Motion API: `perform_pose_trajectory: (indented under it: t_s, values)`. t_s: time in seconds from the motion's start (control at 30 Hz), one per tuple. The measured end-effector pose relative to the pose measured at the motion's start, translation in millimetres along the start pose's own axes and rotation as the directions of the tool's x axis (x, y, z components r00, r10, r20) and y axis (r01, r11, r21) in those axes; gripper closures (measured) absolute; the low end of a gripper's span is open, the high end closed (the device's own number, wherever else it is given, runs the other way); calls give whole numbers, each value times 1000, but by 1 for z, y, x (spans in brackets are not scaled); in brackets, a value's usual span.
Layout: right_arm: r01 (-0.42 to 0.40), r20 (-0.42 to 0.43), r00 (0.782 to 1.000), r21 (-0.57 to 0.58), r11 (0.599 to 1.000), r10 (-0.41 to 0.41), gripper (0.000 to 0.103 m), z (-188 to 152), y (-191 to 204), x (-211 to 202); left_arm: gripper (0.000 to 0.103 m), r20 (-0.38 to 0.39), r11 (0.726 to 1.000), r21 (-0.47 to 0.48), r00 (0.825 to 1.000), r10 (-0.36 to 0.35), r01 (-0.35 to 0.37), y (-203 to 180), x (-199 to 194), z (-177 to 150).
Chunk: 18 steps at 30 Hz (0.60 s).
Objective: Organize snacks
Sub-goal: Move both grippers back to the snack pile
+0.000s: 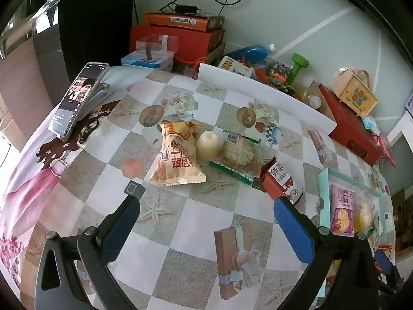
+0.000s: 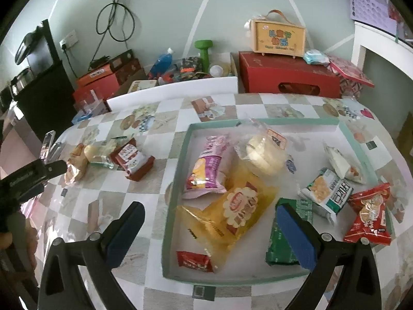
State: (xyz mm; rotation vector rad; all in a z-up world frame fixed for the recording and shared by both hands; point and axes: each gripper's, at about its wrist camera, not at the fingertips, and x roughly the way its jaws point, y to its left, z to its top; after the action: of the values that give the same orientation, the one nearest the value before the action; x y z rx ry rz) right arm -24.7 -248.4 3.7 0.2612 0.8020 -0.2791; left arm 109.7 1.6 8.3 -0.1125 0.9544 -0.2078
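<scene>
A teal-rimmed tray (image 2: 178, 155) on the checked table holds several snack packs, among them a yellow bag (image 2: 232, 211), a purple pack (image 2: 206, 168) and a green pack (image 2: 281, 242). My right gripper (image 2: 209, 222) is open and empty above the tray's near half. Loose on the table lie an orange chip bag (image 1: 175, 155), a pale round cake (image 1: 207, 144), a green-edged clear pack (image 1: 240, 155) and a red-brown pack (image 1: 278, 180). My left gripper (image 1: 206, 201) is open and empty just in front of them. The tray's edge (image 1: 324, 196) shows at the right of the left wrist view.
A phone on a stand (image 1: 77, 98) is at the table's left. A white board (image 1: 258, 93) edges the far side, with red boxes (image 2: 286, 77), a green dumbbell (image 2: 204, 51), a blue bottle (image 2: 161, 63) and a wooden case (image 2: 278, 37) behind.
</scene>
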Motion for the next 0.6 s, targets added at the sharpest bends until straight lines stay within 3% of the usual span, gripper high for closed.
perform_pose_trajectory:
  t_s: [0.6]
  values:
    - [-59,68,995,-111,992,67,0,5,45,1,0,64,1000,10,998,-6,5,20,2,21]
